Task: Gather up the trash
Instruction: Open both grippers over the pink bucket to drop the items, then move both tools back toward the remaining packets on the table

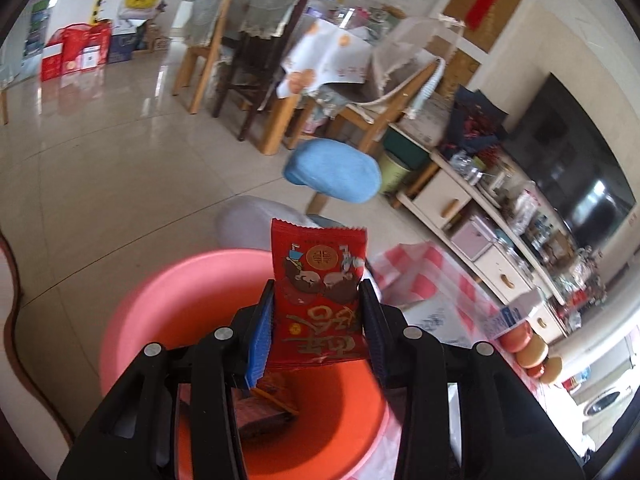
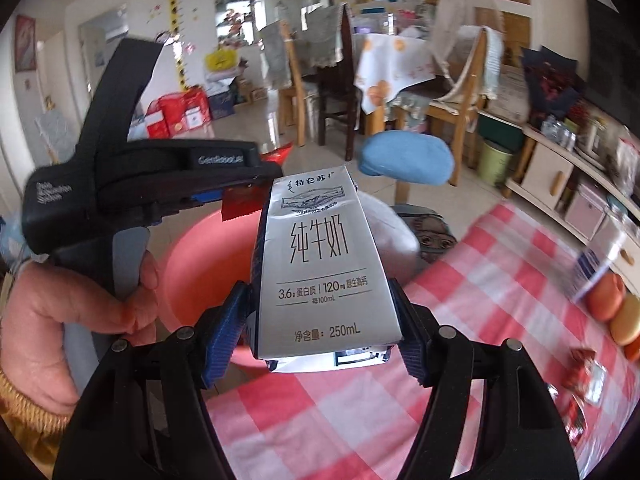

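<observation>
1. Left of the pink basin, in the right wrist view, a hand grips the handle of the left gripper, whose black body reaches across above the basin's rim.
2. Over the basin, that left gripper's jaws are narrow and clamp a red snack wrapper by its side edges; the wrapper stands upright between the blue pads.
3. Down inside the basin, under the wrapper, lie a few dark pieces of packaging, blurred.
4. Just right of the basin's near rim, the right gripper has its jaws fairly wide, pressed on both sides of a silver milk carton, which points away from the camera.
5. Right of the basin spreads a pink checked tablecloth.
6. Farther right of the basin, on that cloth, lie crumpled red and silver wrappers, with round orange and red fruit beside a blue-and-white box near the far edge.
7. Beyond the basin, a blue cushioned stool stands on the tiled floor.
</observation>
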Action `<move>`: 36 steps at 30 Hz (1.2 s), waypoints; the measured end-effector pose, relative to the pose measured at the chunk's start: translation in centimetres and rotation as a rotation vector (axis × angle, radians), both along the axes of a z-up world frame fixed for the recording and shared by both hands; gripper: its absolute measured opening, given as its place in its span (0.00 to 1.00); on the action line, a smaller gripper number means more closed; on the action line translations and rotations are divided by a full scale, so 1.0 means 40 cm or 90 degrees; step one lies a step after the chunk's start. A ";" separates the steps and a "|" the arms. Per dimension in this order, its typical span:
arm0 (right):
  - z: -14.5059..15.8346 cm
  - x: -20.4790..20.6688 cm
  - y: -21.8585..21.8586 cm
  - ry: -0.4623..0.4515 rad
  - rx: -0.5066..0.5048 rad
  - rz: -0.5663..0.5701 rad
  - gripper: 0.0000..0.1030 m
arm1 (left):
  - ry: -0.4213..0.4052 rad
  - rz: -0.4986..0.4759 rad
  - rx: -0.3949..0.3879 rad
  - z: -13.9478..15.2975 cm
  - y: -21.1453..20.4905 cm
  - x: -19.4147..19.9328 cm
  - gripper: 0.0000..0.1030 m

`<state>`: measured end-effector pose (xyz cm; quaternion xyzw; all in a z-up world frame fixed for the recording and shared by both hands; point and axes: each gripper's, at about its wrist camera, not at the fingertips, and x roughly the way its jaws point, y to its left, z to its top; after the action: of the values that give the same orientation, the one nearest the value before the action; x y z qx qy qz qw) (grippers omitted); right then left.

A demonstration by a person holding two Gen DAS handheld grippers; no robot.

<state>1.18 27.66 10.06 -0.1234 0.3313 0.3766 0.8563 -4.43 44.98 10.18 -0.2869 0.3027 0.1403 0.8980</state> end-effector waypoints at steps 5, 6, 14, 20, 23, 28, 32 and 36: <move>-0.056 0.004 0.054 -0.005 -0.028 -0.008 0.80 | 0.010 0.035 0.001 -0.013 0.035 -0.012 0.67; -0.061 0.008 0.048 0.003 -0.022 -0.017 0.83 | 0.012 0.038 0.003 -0.013 0.036 -0.009 0.68; -0.057 -0.003 -0.064 0.007 0.015 -0.085 0.89 | -0.010 0.037 0.041 -0.007 0.011 -0.004 0.86; -0.059 -0.032 -0.147 0.009 0.022 -0.124 0.90 | -0.050 0.002 0.070 -0.005 -0.042 0.003 0.87; -0.065 -0.048 -0.181 0.007 0.020 -0.140 0.91 | -0.070 -0.035 0.068 -0.007 -0.077 0.013 0.88; -0.080 -0.080 -0.246 0.012 0.023 -0.168 0.93 | -0.113 -0.076 0.060 -0.004 -0.127 0.016 0.91; -0.091 -0.095 -0.288 0.016 0.015 -0.180 0.94 | -0.101 -0.104 0.063 -0.015 -0.163 0.029 0.91; -0.098 -0.110 -0.328 0.014 0.006 -0.189 0.94 | -0.091 -0.132 0.059 -0.019 -0.197 0.043 0.91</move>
<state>-3.20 14.52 6.14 -0.0647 0.3539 0.2484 0.8994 -2.73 37.10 9.41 -0.2215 0.2595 0.0400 0.9392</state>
